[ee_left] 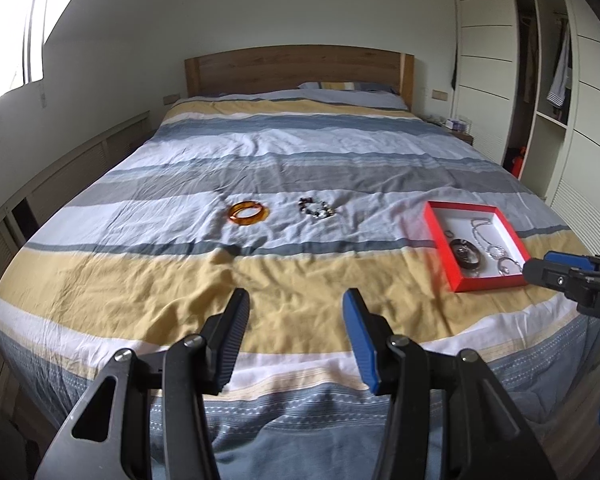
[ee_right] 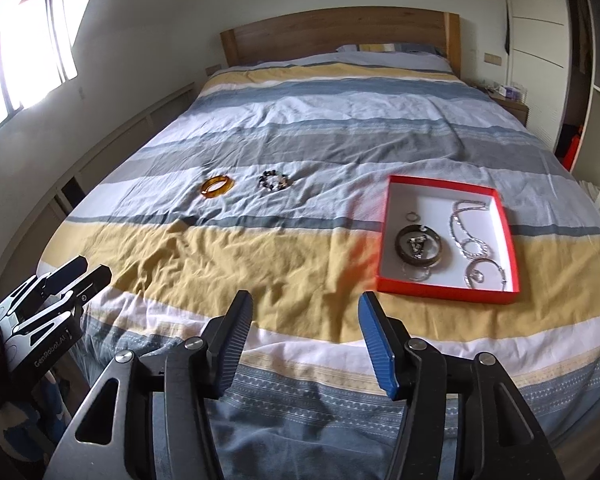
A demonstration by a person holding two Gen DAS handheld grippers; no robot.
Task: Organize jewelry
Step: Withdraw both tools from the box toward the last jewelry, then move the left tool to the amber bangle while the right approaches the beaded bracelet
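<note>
An amber bangle and a dark beaded bracelet lie loose on the striped bedspread. A red box with a white inside lies to their right and holds a dark bangle, silver necklaces and small rings. My left gripper is open and empty over the foot of the bed, well short of the bracelets. My right gripper is open and empty, just left of and nearer than the box. The right gripper's tip shows in the left wrist view.
The bed fills both views, with a wooden headboard at the far end. A low cabinet runs along the left wall. A wardrobe and a nightstand stand at the right.
</note>
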